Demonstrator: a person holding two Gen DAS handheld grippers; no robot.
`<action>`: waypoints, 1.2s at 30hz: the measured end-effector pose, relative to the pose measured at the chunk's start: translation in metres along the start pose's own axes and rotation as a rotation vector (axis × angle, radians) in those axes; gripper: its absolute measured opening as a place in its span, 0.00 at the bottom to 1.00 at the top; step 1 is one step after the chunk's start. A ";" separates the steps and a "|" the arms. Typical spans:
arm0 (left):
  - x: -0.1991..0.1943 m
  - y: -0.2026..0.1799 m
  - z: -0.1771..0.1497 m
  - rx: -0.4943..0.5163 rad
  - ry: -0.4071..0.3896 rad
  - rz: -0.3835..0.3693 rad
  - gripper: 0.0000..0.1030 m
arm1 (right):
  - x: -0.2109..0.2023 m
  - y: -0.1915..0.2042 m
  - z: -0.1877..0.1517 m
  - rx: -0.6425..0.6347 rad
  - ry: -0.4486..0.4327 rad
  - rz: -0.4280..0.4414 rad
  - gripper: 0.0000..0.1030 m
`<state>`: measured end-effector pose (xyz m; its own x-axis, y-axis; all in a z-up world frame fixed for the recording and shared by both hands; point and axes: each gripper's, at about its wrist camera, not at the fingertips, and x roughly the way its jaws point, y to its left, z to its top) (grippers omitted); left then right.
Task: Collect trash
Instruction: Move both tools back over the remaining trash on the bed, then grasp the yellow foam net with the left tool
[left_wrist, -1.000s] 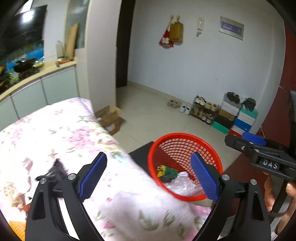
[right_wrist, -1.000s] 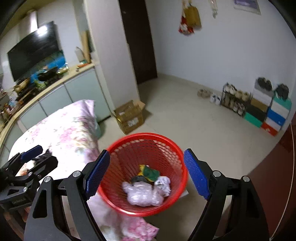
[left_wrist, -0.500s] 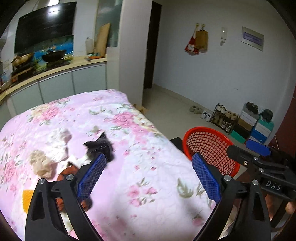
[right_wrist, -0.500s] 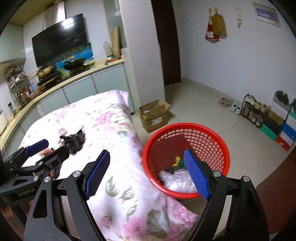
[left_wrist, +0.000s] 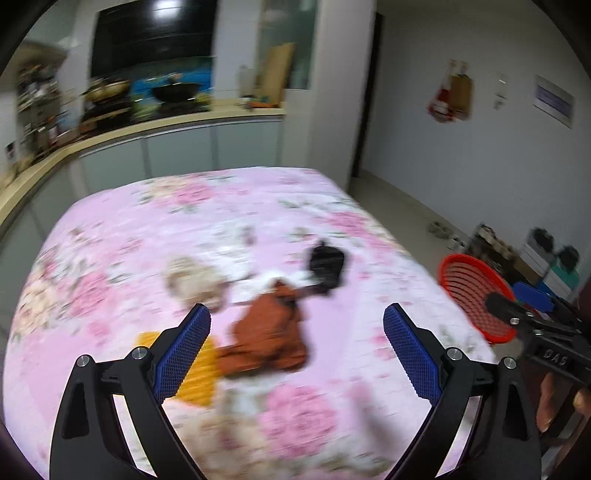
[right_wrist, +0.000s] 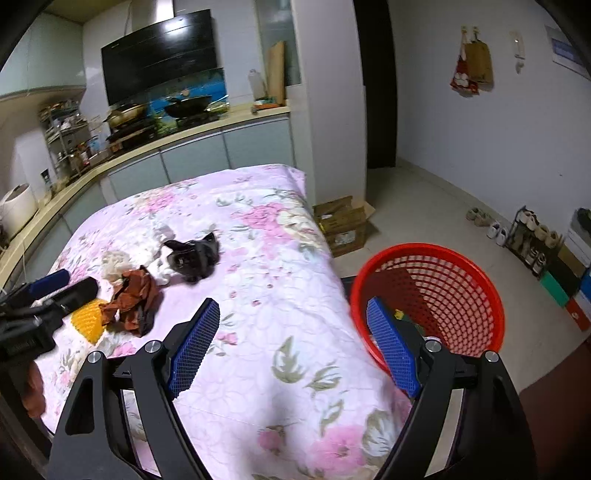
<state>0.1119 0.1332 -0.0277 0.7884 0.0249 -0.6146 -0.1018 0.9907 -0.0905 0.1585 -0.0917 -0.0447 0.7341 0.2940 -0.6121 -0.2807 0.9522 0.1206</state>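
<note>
Pink floral bedspread covers bed; small cluster of litter near its middle: black crumpled piece, brown crumpled wrapper beside it, yellow ribbed piece touching wrapper, pale wad and white scraps between. Tiled floor alongside carries red mesh basket, open cardboard box, shoe rack.

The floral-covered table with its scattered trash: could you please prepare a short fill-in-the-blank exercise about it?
1. The red plastic mesh basket stands on the ___ beside the table.
2. The crumpled brown wrapper lies partly over a flat ___ piece.
3. Both the left gripper and the right gripper have their jaws ___, holding nothing.
4. The pink floral tablecloth also bears a crumpled ___ bag beyond the wrapper.

Missing words: floor; yellow; open; black
</note>
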 end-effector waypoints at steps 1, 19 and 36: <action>-0.004 0.013 -0.001 -0.020 0.000 0.023 0.89 | 0.001 0.002 0.000 -0.003 0.003 0.005 0.77; -0.003 0.105 -0.034 -0.170 0.099 0.066 0.89 | 0.017 0.014 0.003 -0.018 0.050 0.031 0.77; 0.060 0.100 -0.044 -0.140 0.194 0.032 0.63 | 0.031 0.019 0.003 -0.019 0.091 0.005 0.77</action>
<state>0.1220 0.2280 -0.1079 0.6538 0.0161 -0.7565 -0.2182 0.9613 -0.1681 0.1780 -0.0643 -0.0592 0.6739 0.2890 -0.6800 -0.2968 0.9487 0.1091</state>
